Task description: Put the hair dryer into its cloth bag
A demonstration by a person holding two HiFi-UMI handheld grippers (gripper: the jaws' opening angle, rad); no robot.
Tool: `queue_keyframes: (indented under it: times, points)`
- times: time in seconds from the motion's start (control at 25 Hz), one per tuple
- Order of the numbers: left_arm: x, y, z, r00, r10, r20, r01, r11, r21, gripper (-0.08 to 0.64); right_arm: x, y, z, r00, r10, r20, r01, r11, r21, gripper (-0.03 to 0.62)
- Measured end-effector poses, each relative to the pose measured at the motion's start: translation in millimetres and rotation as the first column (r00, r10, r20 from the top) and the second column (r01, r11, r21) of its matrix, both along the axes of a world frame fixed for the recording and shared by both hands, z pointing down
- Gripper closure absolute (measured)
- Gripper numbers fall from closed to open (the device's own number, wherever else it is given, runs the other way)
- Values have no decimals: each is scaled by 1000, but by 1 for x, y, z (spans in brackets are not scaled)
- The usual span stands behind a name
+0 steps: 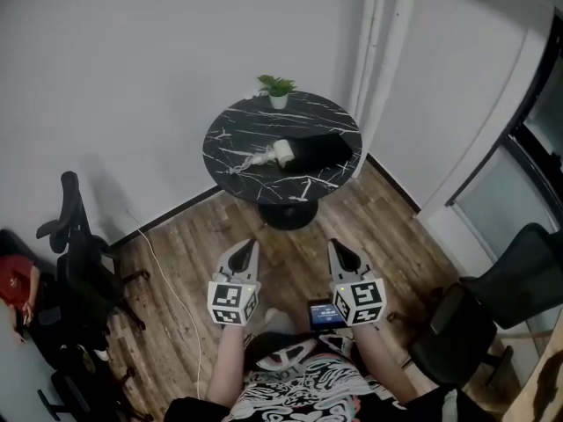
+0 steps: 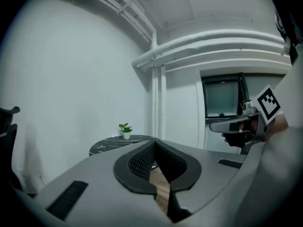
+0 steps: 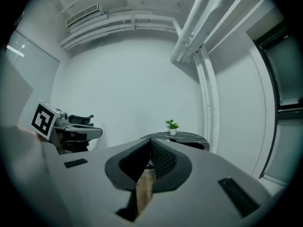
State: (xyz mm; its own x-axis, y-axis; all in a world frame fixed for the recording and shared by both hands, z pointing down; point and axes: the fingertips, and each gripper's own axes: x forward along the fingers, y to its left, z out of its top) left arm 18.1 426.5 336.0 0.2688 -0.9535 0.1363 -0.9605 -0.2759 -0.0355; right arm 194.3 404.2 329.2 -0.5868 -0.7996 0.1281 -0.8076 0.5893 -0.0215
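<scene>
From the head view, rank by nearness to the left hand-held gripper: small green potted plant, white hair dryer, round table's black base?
1. Black table base, on the wooden floor ahead of the left hand-held gripper.
2. White hair dryer, on the black marble tabletop beside the black cloth bag.
3. Small green potted plant, at its far edge.

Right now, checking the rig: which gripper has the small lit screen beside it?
The right gripper, at the head view's right: a small lit screen sits beside its marker cube. The left gripper has none.
</scene>
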Motion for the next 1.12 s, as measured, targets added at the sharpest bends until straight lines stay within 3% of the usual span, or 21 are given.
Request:
queue_keyframes:
  times: [0.2,0.6,0.84,1.12]
  points:
    - [2,-6,-2,1000,-3,10,3,1000,18,545,14,-9,2,998,34,46,-34,999,-14,572]
    - [-13,-42,10,1000,-15,-4,15,1000,4,545,7,-47,18,998,42,54,-40,998,-44,572]
    - [-39,-106,27,1000,-22,-10,22,1000,-13,545,-9,-110,42,997,66,42,-61,993,-97,572]
    - [-82,-232,18,997,7,-73,-5,1000,29,545,-56,-222,45,998,69,16,-66,991,-115,572]
